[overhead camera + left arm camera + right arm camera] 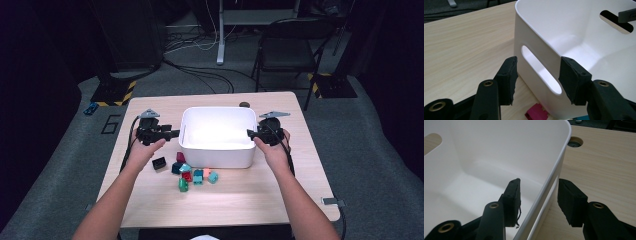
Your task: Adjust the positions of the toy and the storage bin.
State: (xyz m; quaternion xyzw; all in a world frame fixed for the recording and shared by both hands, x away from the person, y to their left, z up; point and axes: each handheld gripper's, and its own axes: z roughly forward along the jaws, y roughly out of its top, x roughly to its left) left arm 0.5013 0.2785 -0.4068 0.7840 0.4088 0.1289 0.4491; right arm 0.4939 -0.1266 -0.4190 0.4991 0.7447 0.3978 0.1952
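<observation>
Bin (218, 145) first — the white plastic one sits mid-desk, empty inside, with a slot handle cut into each end wall. A scatter of small coloured blocks (192, 174) lies on the desk (150, 205) just in front of it. The left tool (172, 133) is at the bin's left end and the right tool (251, 133) at its right end, both held level with the rim.

From the left gripper view, the left tool (537, 72) is spread wide, one pad outside the wall near the slot, the other over the inside. The right tool (539, 195) likewise straddles the opposite rim, released, the wall running up between its pads without either one pressing yet.

To do this well, I'd say both should push a little deeper over the wall and close together — squeezing one end alone would likely tip or skate the light bin. Keeping the lift level matters too.
</observation>
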